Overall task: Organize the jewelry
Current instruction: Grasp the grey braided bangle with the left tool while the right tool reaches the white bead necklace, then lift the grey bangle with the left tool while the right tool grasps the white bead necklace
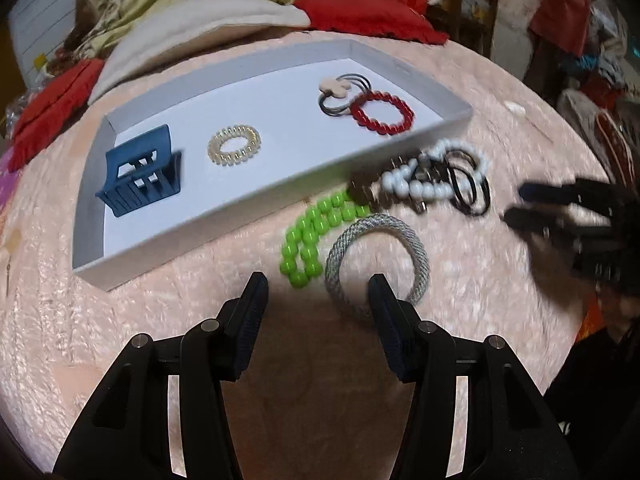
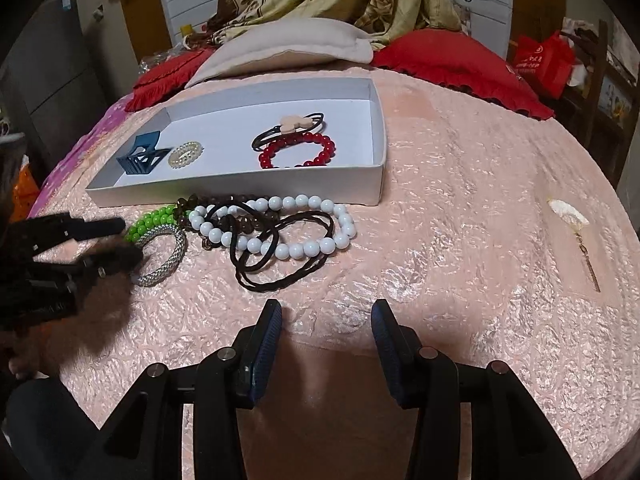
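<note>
**Four pieces boxed, a tangle still on the bedspread**

Your pink bedspread (image 2: 460,208) carries the white tray (image 2: 240,190), lying toward its far edge. Inside the tray, a blue hair claw (image 1: 140,172) sits at the left end, a coiled gold tie (image 1: 234,146) beside it, and a red bead bracelet (image 1: 382,113) near the right end. Against the tray's near wall lie the white bead bracelet (image 2: 308,249), green bead bracelet (image 1: 310,246) and silver rope bangle (image 1: 378,266). Your left gripper (image 1: 318,292) and right gripper (image 2: 326,316) both stand half open, holding nothing.
</note>
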